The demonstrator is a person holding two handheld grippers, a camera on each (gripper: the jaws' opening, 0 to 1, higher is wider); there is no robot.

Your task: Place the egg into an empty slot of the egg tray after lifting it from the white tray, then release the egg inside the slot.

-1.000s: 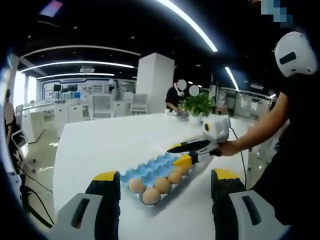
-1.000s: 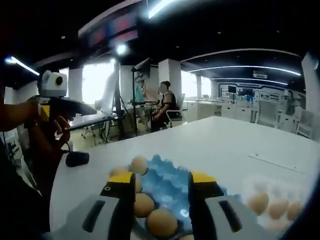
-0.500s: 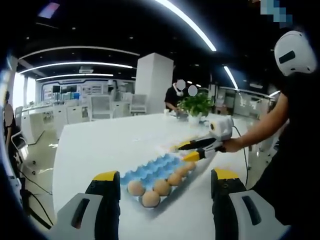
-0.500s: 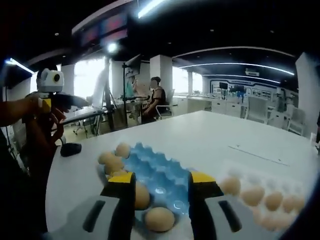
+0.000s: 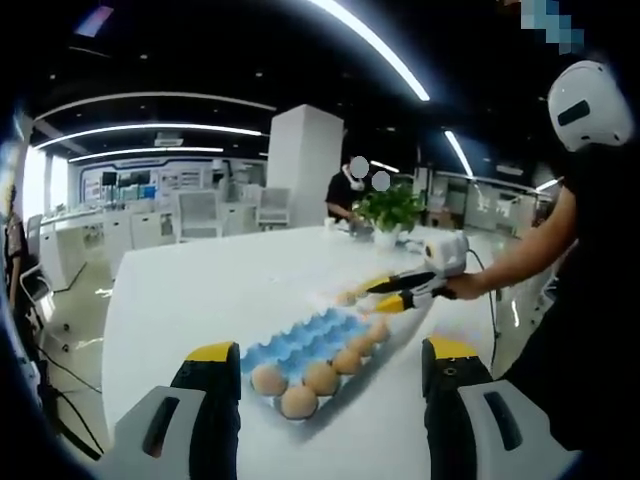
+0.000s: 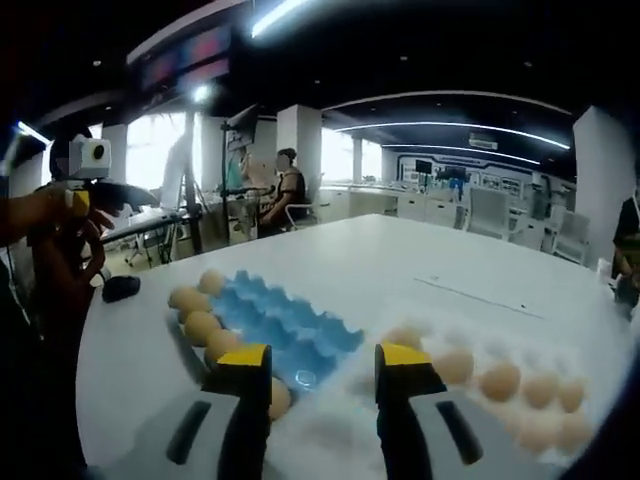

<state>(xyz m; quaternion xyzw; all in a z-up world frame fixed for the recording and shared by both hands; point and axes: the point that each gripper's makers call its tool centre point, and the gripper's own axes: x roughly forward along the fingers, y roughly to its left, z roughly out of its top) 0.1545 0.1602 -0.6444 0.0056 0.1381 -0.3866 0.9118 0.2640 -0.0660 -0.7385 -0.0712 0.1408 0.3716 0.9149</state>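
Hovering with jaws wide and empty above the near eggs [image 6: 440, 362] of the faint, translucent white tray [image 6: 560, 440], the right tool [image 6: 322, 362] risks cracking a smooth brittle shell or nudging neighbours beside the dimpled blue egg tray [image 6: 280, 325], while the left tool [image 5: 330, 360], equally wide and empty, idles over the glossy table [image 5: 190, 290].

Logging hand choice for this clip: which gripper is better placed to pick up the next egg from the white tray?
Right. The right gripper sits open just before the white tray and its eggs; the left gripper hangs back near the blue egg tray.
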